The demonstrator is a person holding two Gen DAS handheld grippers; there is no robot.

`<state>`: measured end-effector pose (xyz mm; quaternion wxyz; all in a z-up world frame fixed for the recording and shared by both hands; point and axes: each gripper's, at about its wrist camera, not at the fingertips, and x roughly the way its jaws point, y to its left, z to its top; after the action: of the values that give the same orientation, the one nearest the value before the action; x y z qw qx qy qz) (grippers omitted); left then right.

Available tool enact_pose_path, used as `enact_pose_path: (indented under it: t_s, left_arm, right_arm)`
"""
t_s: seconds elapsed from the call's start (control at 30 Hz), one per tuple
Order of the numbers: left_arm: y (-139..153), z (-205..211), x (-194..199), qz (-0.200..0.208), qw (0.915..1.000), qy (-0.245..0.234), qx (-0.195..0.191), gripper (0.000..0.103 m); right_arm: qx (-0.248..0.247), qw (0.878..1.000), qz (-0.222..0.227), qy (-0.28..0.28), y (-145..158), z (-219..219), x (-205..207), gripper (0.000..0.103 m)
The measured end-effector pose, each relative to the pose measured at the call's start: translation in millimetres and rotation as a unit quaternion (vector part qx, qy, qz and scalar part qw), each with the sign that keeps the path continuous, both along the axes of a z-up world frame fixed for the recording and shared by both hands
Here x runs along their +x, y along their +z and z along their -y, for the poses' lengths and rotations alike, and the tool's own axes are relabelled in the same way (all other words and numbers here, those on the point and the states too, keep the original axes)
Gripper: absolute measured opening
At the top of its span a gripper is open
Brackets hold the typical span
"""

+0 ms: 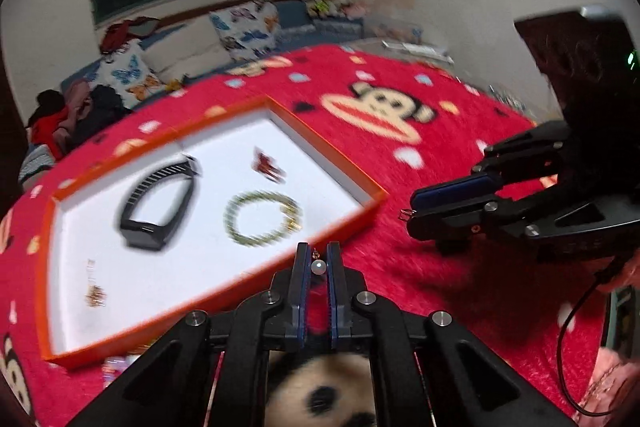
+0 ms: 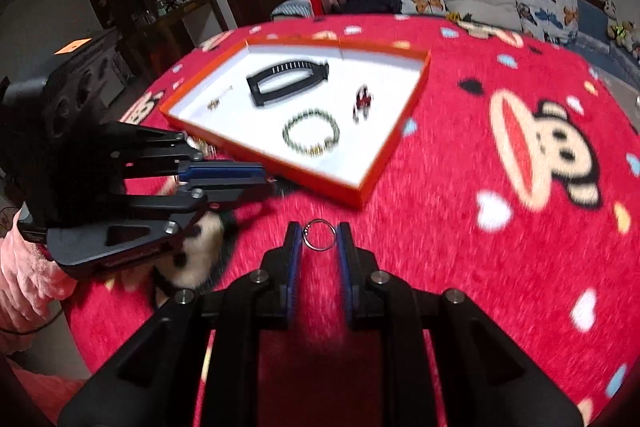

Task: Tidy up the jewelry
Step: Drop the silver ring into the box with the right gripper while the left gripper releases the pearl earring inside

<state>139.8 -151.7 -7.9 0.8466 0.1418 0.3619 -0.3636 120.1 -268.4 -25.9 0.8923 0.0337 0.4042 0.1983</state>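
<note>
Fuzzy red blanket (image 1: 400, 187), glossy pearl earring (image 1: 318, 266), thin metal ring (image 2: 319, 234)

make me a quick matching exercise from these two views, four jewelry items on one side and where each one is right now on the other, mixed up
Items:
1. pearl earring
2. silver ring
3. black wristband
4. green bead bracelet

Places:
A. lying in the orange tray, nearest the left gripper
B. between the fingers of the right gripper
C. lying in the orange tray, left of the bracelet in the left wrist view
D. pinched in the left gripper

Pairs: 1-D, 2-B, 3-C, 4-A
</note>
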Motion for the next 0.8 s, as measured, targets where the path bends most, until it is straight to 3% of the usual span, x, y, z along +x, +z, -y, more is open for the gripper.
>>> enact_pose_path:
  t_s: [0.13, 0.33, 0.8]
  left_arm:
    - [15.9, -21.3, 16.9, 0.019, 0.9991, 0.039, -0.002, 0.007]
    - [9.8, -52.6, 52.6, 0.0, 0.9956, 0.093, 0.011, 0.007]
    - [-20.1, -66.5, 80.6, -0.041, 0.9916, 0.12, 0.024, 0.009]
  right_arm:
    - [0.001, 1.0, 0.016, 0.001, 8.1, -5.6, 22.2, 0.018]
    - [-0.017, 1.0, 0.009, 0.0, 0.2, -15.9, 53.7, 0.018]
    - [-0.034, 0.999, -0.014, -0.005, -15.7, -23.2, 69.8, 0.02]
